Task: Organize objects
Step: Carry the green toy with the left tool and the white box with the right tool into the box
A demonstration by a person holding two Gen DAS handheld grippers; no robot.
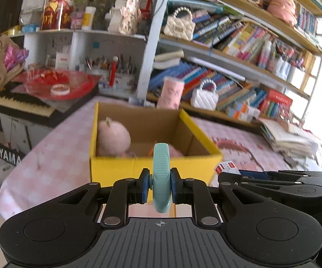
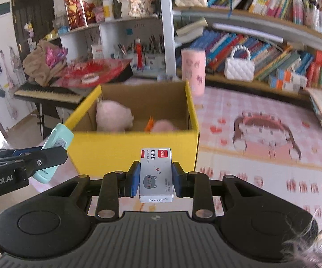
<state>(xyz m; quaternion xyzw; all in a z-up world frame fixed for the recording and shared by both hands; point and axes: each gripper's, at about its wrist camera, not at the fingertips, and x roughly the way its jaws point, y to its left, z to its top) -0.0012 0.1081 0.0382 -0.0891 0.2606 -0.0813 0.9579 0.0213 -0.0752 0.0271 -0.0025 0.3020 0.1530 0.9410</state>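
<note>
Left wrist view
Left gripper (image 1: 160,185): pinching a teal stapler (image 1: 161,176) edge-on between its blue pads, the stapler standing upright in the grip.
Yellow box (image 1: 152,169): open cardboard box on the pink-checked table (image 1: 49,167), straight ahead of the gripper and close to the table's near edge.
Box contents: a pink plush toy (image 1: 113,137) against the left wall, a second pink soft thing (image 1: 175,150) toward the right, with something orange beside it; blurred, hard to tell more.
Right gripper (image 1: 272,179): enters from the right edge, beside the box's near right corner, with a small white and red staple box (image 1: 225,167) at its tip.
Behind the box: a pink tumbler (image 1: 171,92) and a white quilted handbag (image 1: 204,97) near the table's far edge, bookshelves beyond.

Right wrist view
Right gripper (image 2: 156,182): clamped on the staple box (image 2: 156,175), a white carton with a grey cat face and a red label, lying flat between the pads.
Yellow box (image 2: 136,147): directly ahead, its near wall just past the staple box; plush toy (image 2: 113,117) inside on the left, pink soft thing (image 2: 164,126) on the right.
Left gripper (image 2: 51,154): comes in from the left edge, holding the teal stapler (image 2: 57,144) tilted, next to the box's near left corner.
Table (image 2: 261,156): pink cloth with a cartoon print to the right of the box; tumbler (image 2: 193,72) and handbag (image 2: 239,65) toward the far edge.
Left of the table: a keyboard piano (image 2: 47,92) with a red tray on it.
</note>
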